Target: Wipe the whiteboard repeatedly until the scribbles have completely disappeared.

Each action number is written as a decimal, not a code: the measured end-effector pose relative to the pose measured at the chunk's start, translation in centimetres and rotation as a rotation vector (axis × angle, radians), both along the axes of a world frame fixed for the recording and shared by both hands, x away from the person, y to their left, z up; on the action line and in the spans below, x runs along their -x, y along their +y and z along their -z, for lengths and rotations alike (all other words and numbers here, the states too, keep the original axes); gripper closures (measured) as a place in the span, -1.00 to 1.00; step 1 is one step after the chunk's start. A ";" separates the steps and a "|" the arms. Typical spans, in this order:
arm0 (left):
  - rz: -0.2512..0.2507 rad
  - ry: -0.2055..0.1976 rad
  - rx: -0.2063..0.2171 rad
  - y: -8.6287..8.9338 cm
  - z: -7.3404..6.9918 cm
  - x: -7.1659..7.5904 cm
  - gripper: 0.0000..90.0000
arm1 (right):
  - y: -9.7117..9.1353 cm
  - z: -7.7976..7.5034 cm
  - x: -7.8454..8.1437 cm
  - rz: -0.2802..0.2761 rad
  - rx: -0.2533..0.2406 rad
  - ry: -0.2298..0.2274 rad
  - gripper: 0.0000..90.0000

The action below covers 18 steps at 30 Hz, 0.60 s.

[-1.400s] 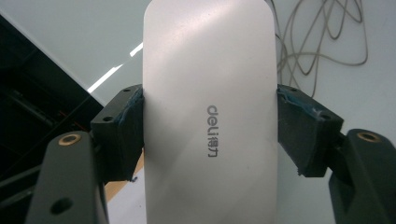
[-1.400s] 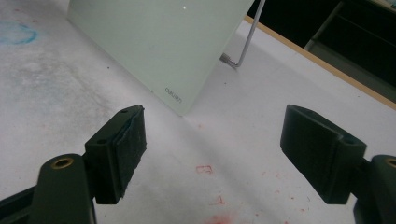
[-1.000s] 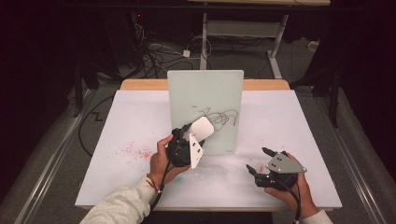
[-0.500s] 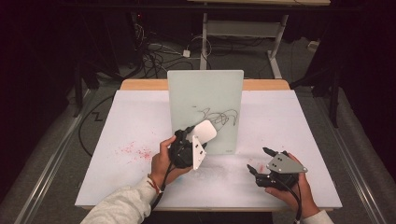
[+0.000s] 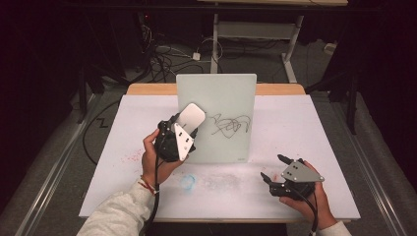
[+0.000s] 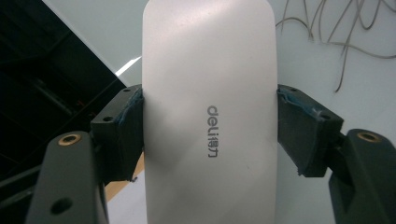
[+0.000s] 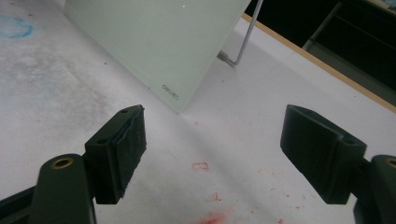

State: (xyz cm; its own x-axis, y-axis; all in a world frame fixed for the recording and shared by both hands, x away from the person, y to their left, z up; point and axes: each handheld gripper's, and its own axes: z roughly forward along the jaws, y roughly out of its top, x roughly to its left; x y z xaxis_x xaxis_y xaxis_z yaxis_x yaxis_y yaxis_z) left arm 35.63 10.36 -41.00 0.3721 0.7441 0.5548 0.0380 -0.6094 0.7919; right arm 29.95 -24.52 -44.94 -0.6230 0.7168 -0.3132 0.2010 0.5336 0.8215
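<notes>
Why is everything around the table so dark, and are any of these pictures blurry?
High view: light falls on the white table, the room behind is black. Left gripper view: the white eraser looms large with a soft sheen, its print sharp. Right gripper view: the near fingers look soft, the board sharper.

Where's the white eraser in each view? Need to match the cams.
High view: white eraser left of centre, clamped in the left gripper, against the glass board.
Left gripper view: eraser centre, between both jaws.
Right gripper view: not in it.
Shared landmark: the glass board.
</notes>
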 end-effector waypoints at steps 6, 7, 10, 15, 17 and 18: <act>0.008 -0.001 -0.028 -2.0 0.8 0.3 -0.35 | 0.1 0.1 -0.1 -0.011 0.006 0.000 -0.49; 0.017 0.001 -0.039 -2.5 1.0 0.3 -0.35 | 0.1 0.1 -0.1 -0.010 0.006 0.002 -0.49; 0.053 0.011 -0.067 -4.1 1.5 0.5 -0.35 | 0.2 0.1 0.0 -0.014 0.011 0.003 -0.49; 0.082 0.012 -0.105 -6.4 2.4 0.7 -0.35 | 0.3 0.2 0.0 -0.014 0.011 0.005 -0.49; 0.095 0.018 -0.099 -6.9 2.6 0.8 -0.35 | 0.3 0.2 -0.1 -0.017 0.009 0.007 -0.49; 0.100 0.022 -0.107 -7.1 2.7 0.8 -0.35 | 0.3 0.2 -0.1 -0.018 0.011 0.007 -0.49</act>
